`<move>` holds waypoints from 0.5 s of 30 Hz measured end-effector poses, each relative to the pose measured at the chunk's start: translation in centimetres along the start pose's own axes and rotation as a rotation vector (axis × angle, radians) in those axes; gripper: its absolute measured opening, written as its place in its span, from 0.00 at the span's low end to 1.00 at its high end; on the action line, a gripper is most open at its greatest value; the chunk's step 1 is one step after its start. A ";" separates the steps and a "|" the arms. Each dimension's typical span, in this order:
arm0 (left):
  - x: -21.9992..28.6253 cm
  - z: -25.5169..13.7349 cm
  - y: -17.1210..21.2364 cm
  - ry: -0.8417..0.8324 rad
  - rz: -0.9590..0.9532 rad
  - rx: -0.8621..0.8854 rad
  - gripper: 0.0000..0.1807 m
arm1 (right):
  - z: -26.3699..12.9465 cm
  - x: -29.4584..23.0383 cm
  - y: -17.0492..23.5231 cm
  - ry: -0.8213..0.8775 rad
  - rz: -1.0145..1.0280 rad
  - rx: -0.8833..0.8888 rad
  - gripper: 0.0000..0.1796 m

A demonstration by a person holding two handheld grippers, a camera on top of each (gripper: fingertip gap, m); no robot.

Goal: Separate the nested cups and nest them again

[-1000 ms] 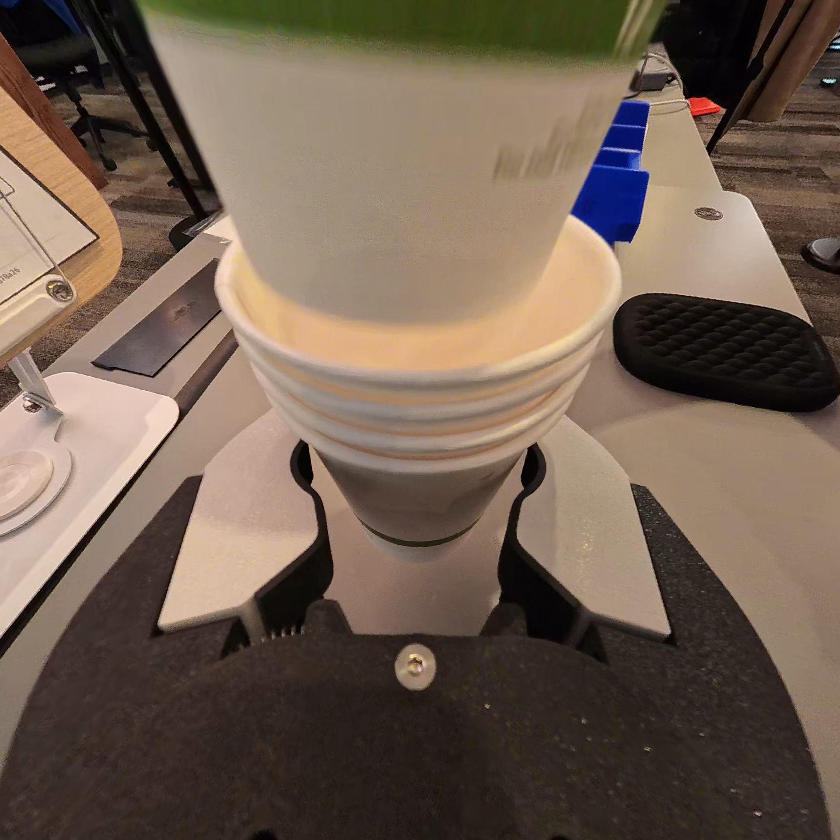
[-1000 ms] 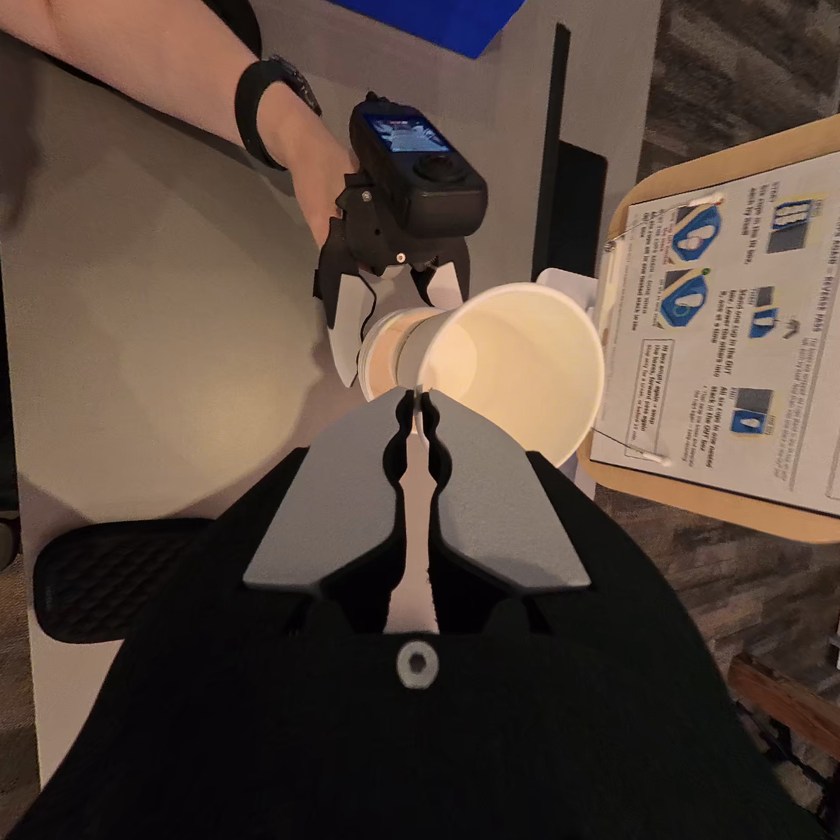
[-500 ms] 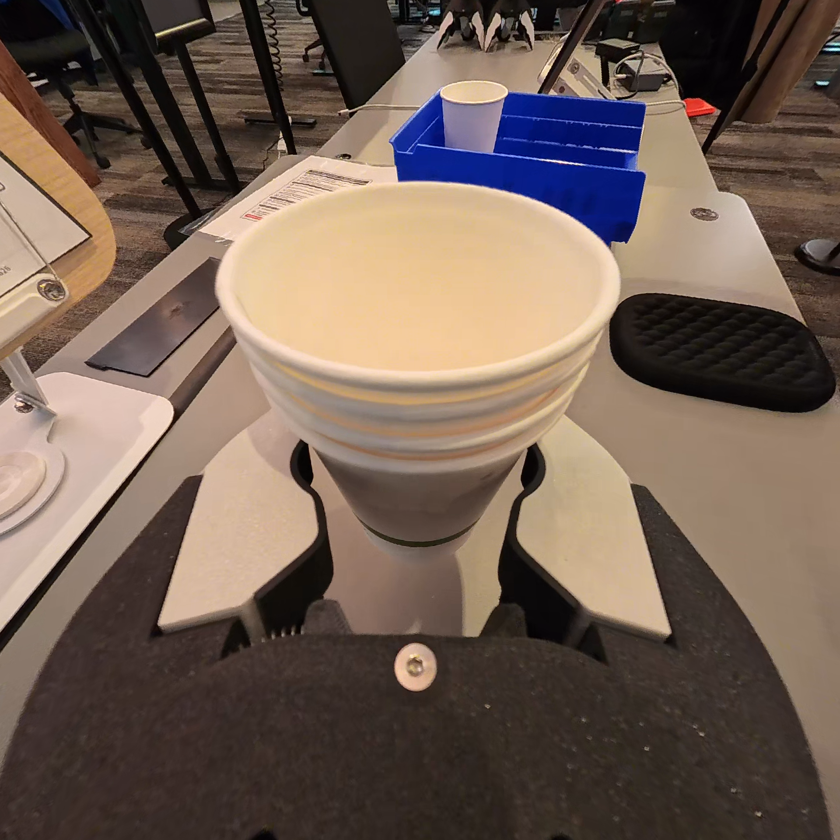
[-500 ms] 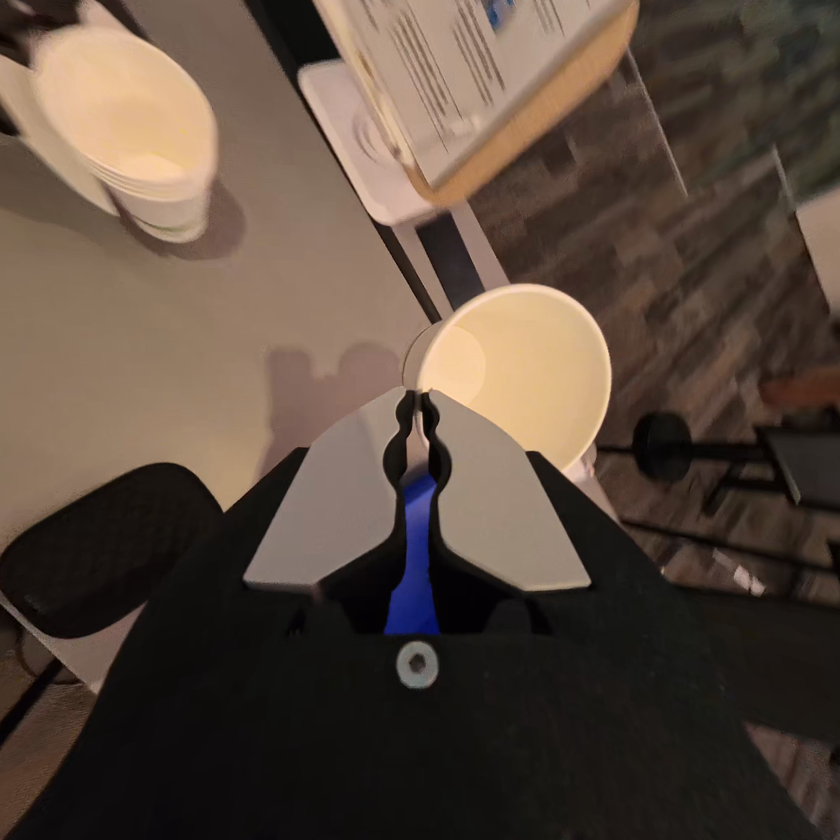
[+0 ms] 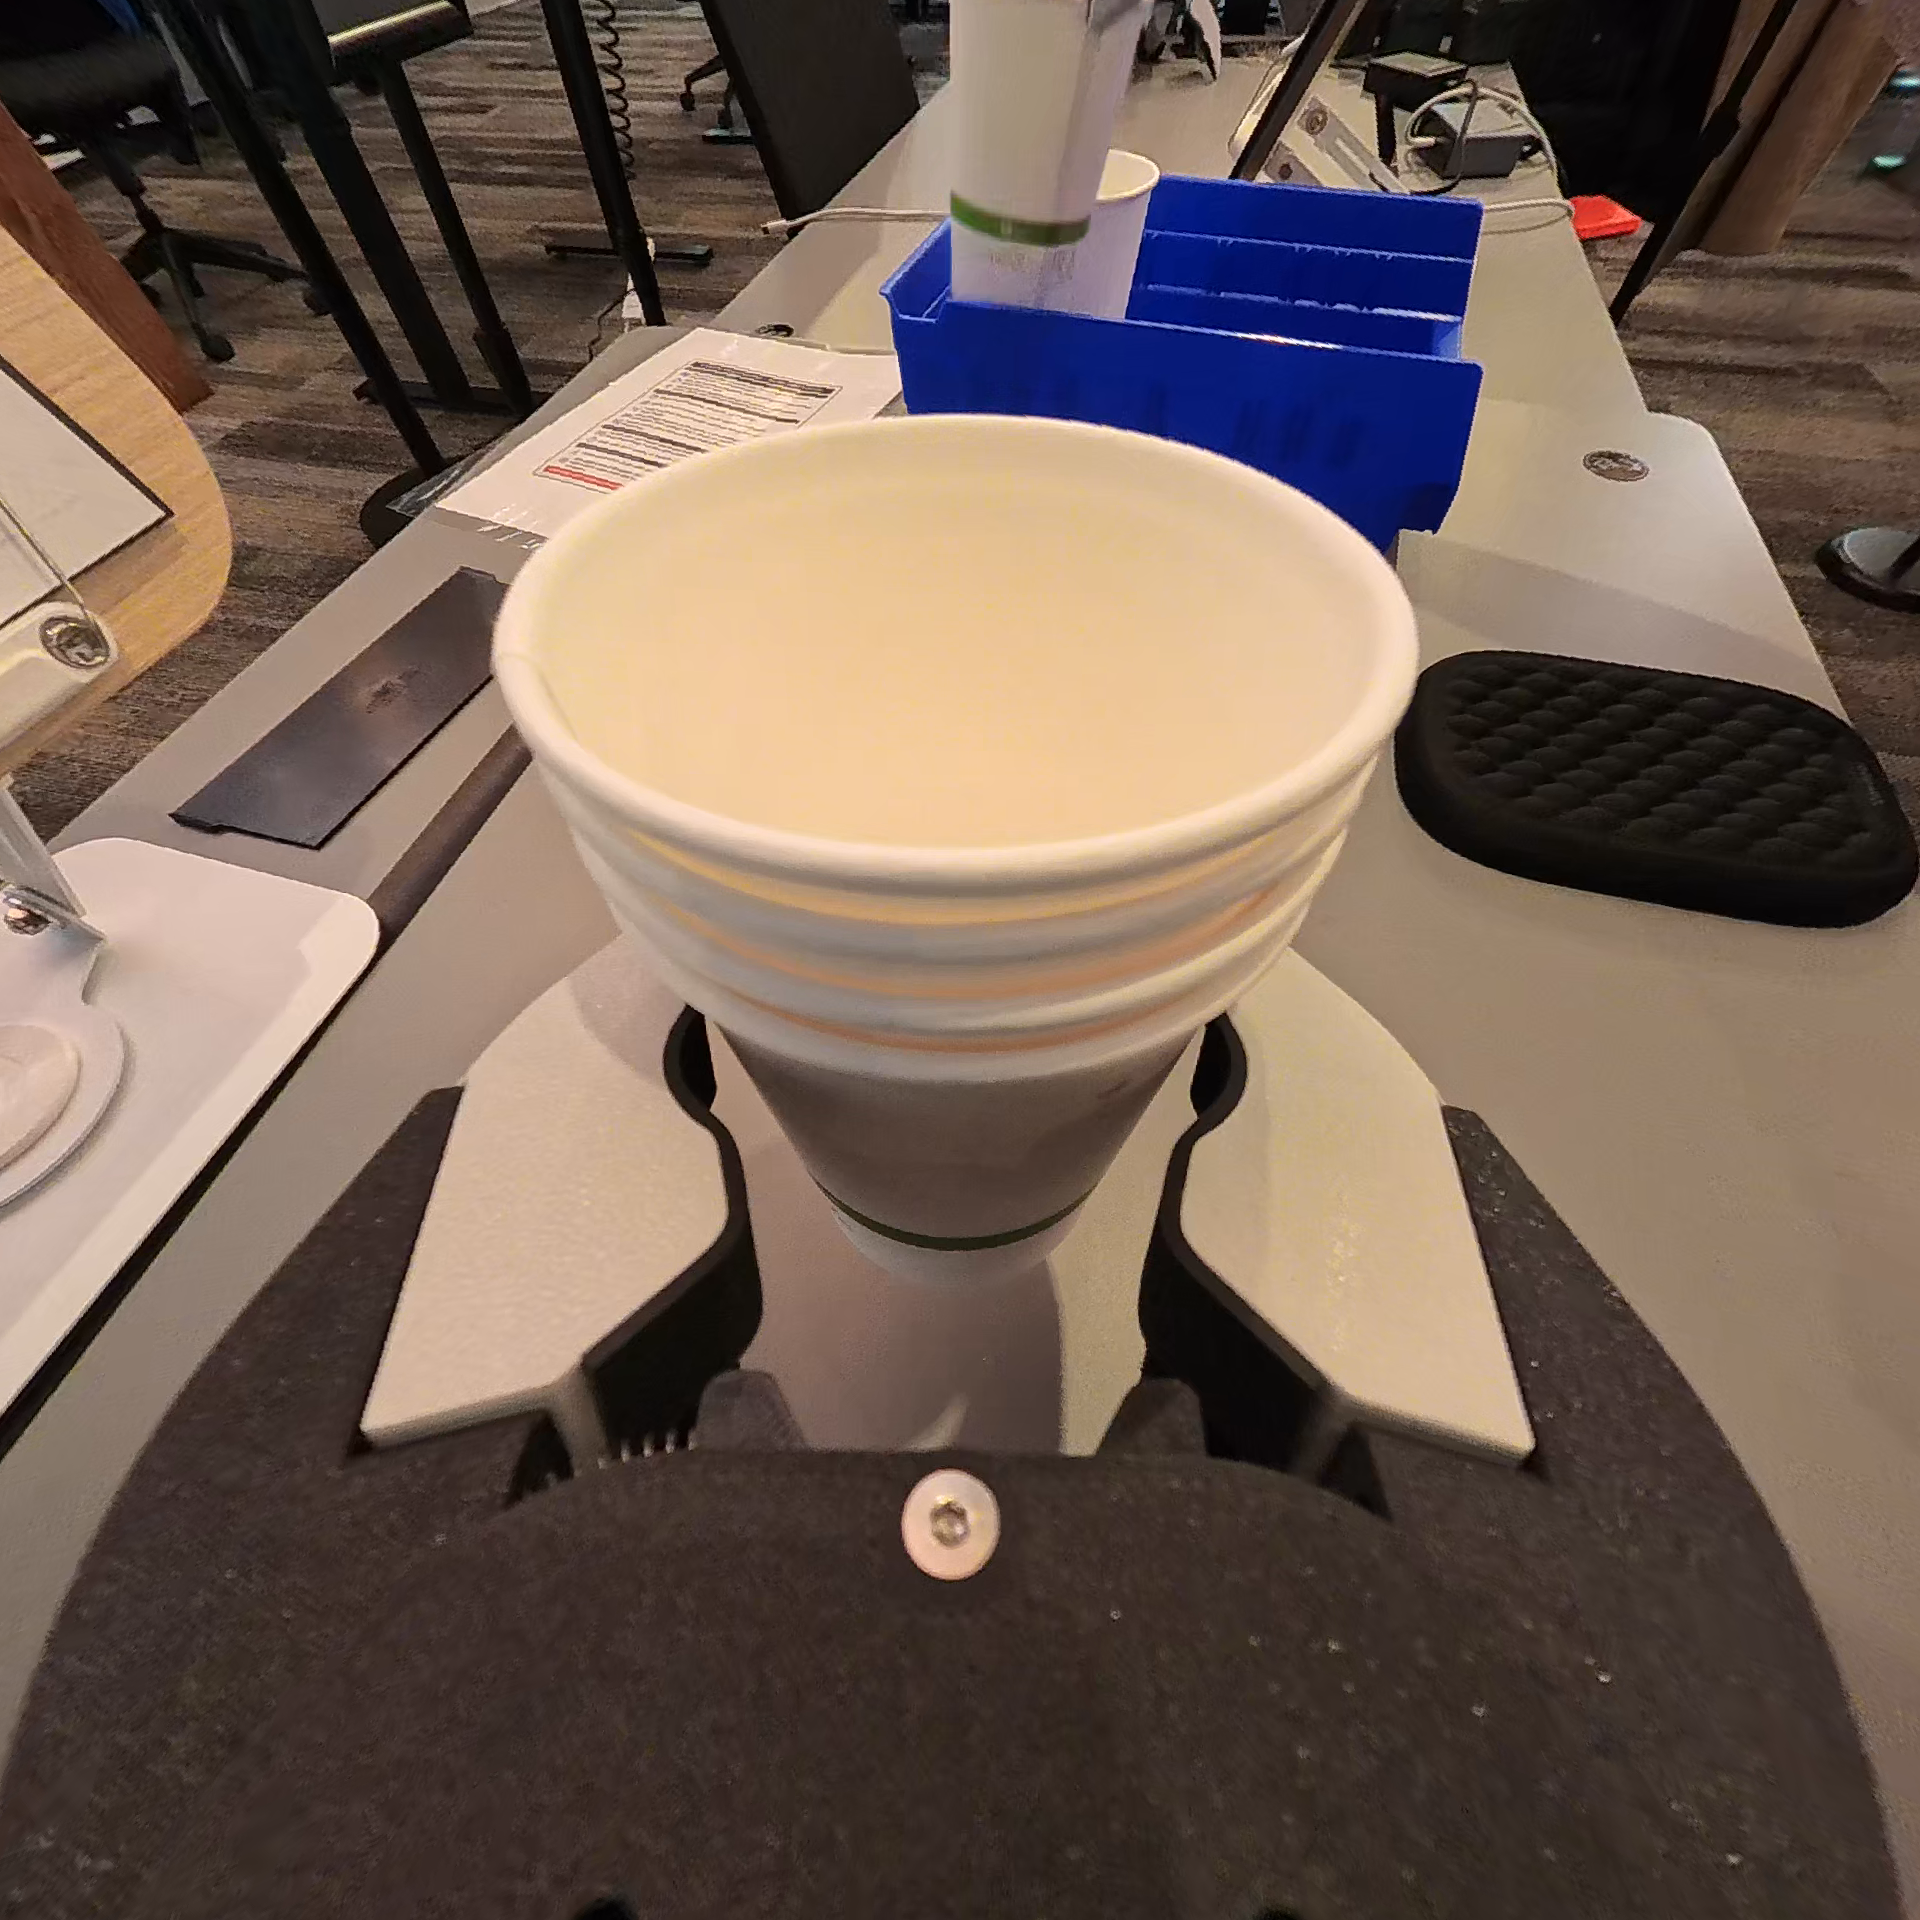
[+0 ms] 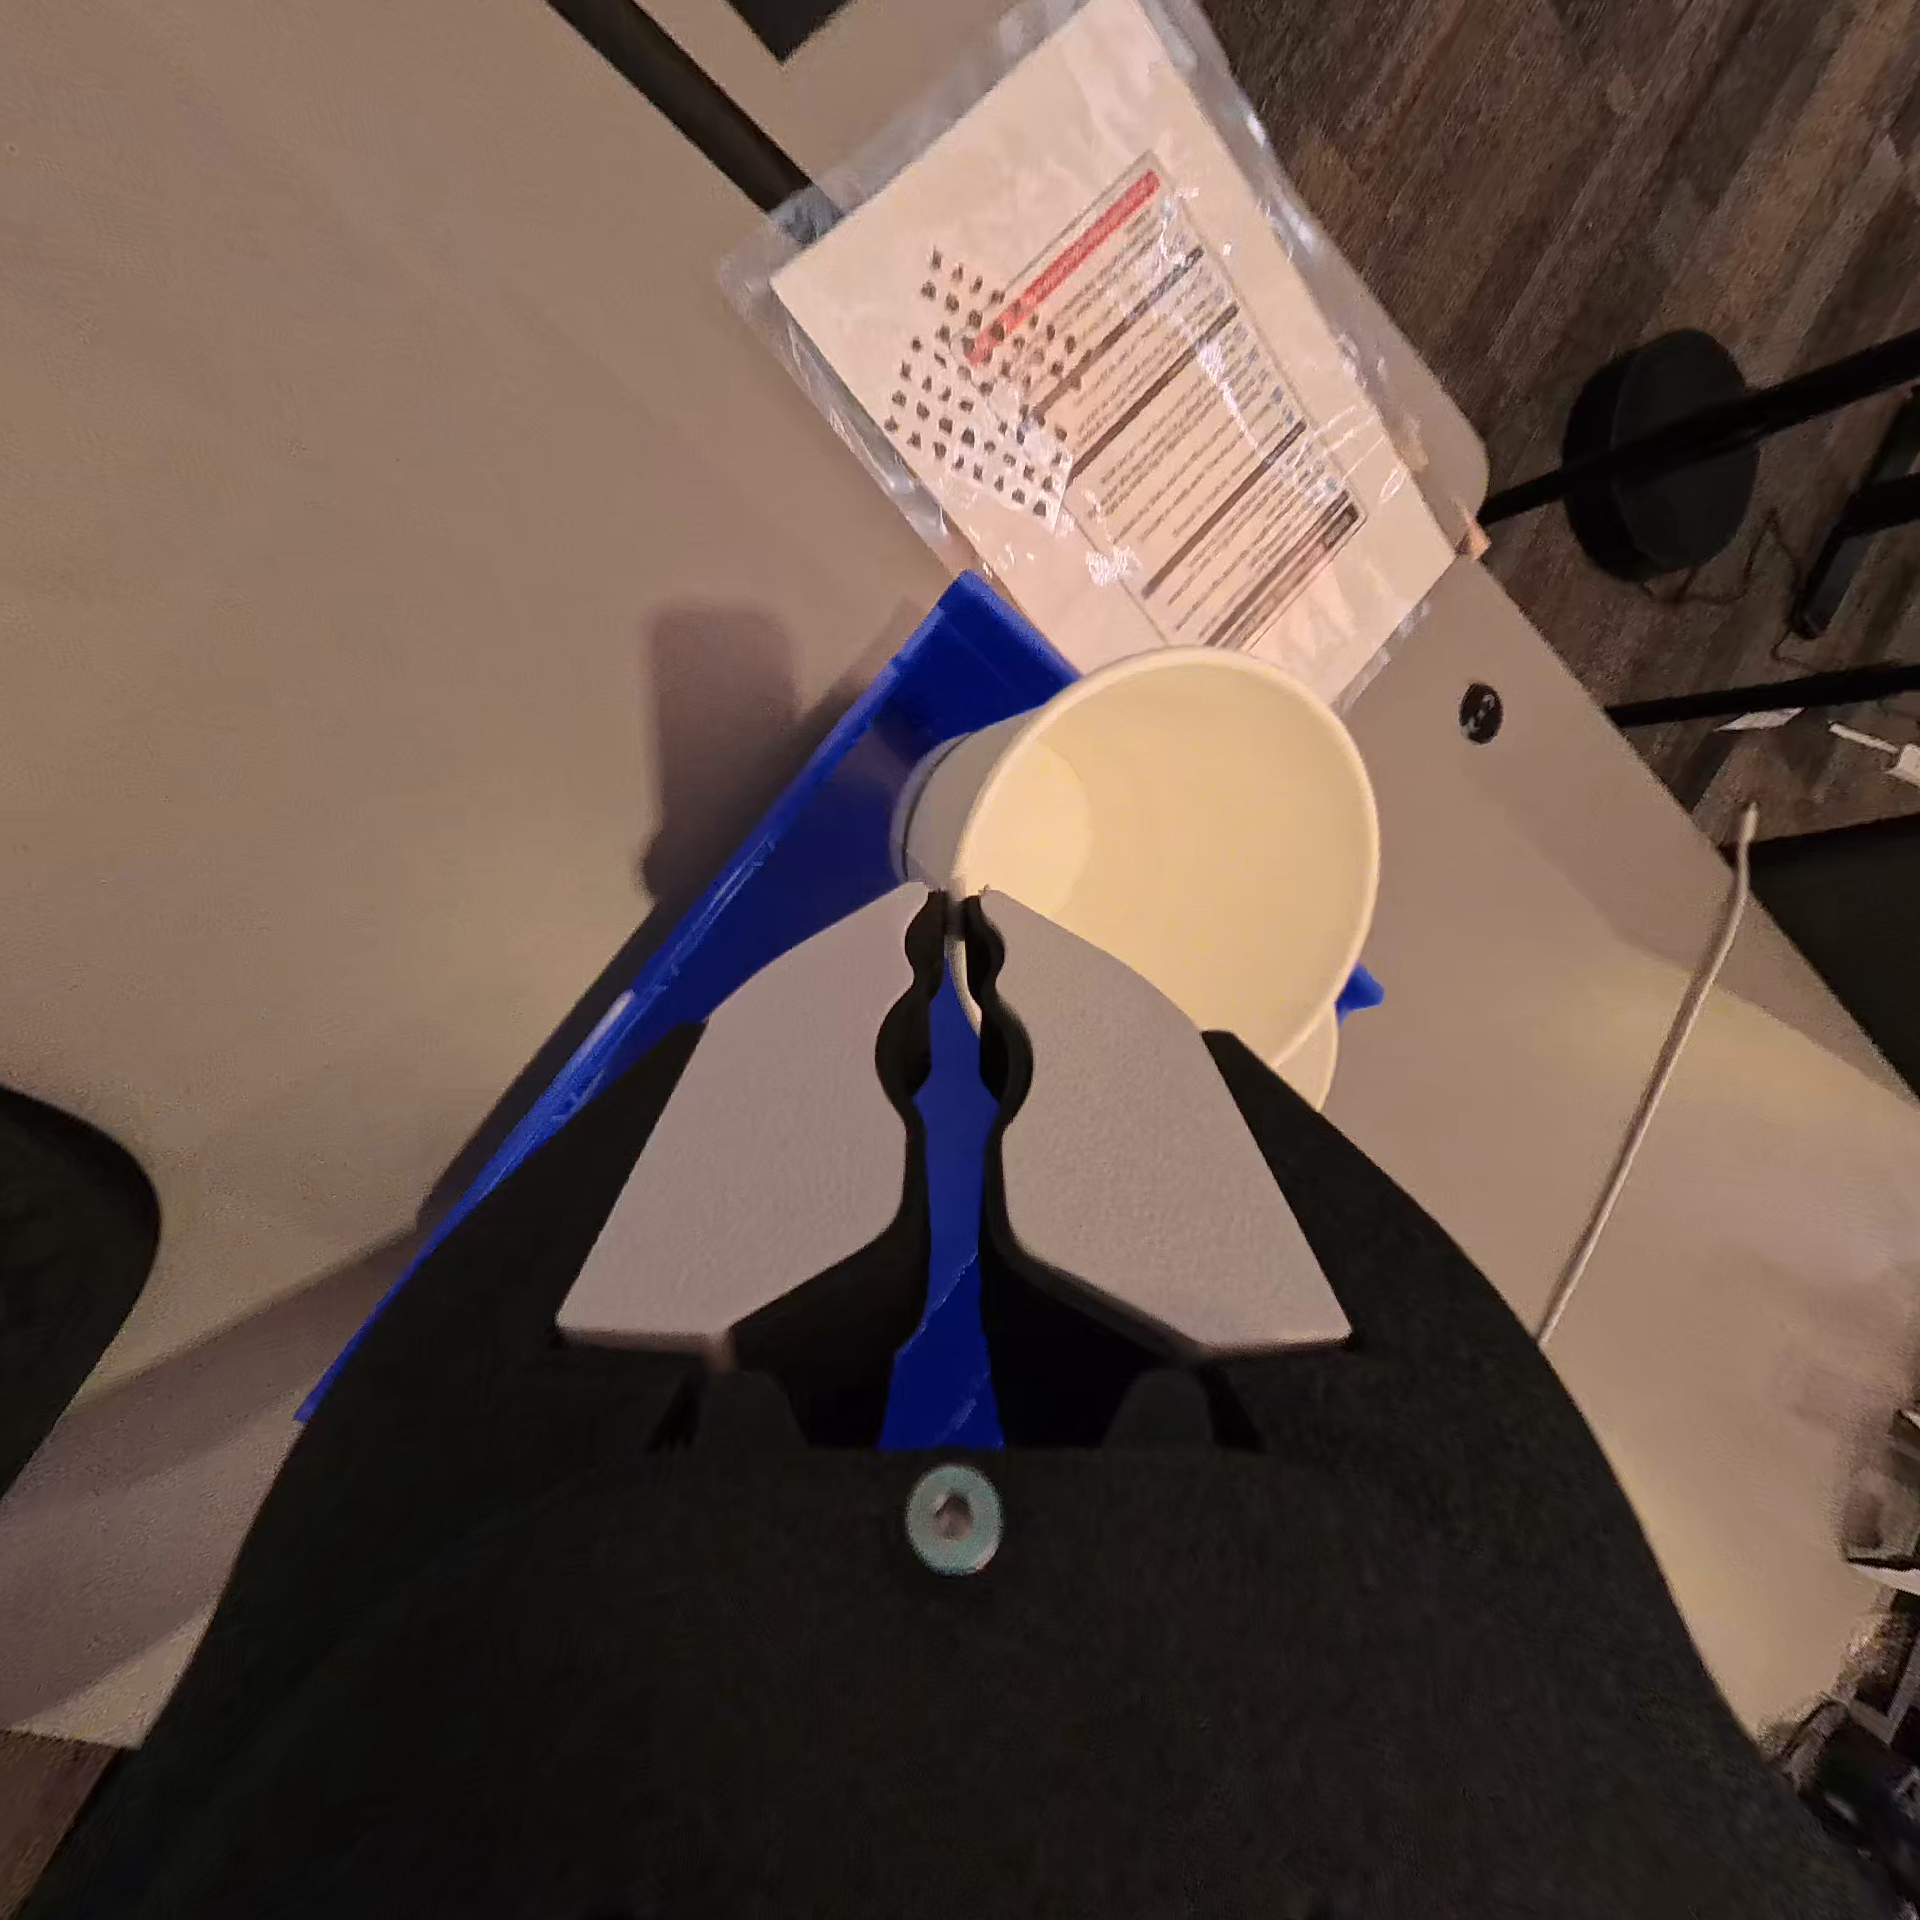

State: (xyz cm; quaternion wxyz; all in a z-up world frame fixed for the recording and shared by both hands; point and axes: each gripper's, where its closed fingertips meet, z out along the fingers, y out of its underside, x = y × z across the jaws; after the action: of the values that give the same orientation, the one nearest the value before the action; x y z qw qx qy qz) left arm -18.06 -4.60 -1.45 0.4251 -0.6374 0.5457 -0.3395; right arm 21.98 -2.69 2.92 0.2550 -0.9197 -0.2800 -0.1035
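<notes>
Between the spread fingers of the left gripper (image 5: 954,1153), a stack of cups (image 5: 956,831), upright on the grey table (image 5: 1558,1039), jaws wide and seemingly just clear of its sides, though contact cannot be told for sure. Over the blue bin (image 6: 800,894) at the table's far end, a single cup (image 6: 1174,831) pinched by its rim in the right gripper (image 6: 954,904), jaws almost closed on the thin wall; below it in the bin, another cup (image 5: 1112,239), partly hidden. Beside the bin a printed sheet (image 6: 1122,416) in a clear sleeve; to the right of the stack, a black pad (image 5: 1652,790).
</notes>
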 end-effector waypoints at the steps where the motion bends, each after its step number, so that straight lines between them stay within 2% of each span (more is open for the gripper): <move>1: 0.0 0.0 0.0 0.001 0.002 -0.002 0.50 | 0.8 0.1 0.6 0.002 0.003 -0.026 0.02; 8: 0.0 0.0 0.0 0.000 0.004 -0.003 0.50 | 5.2 -0.5 3.0 -0.053 0.035 -0.103 0.02; 15: 0.0 0.0 0.1 0.003 0.005 -0.004 0.50 | 7.1 -1.3 3.7 -0.086 0.032 -0.129 0.02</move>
State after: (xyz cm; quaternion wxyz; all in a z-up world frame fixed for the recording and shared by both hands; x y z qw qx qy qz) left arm -18.11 -4.57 -1.54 0.4238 -0.6364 0.5487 -0.3381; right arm 23.30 -2.20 -5.05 0.1847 -0.9422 -0.2687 -0.0774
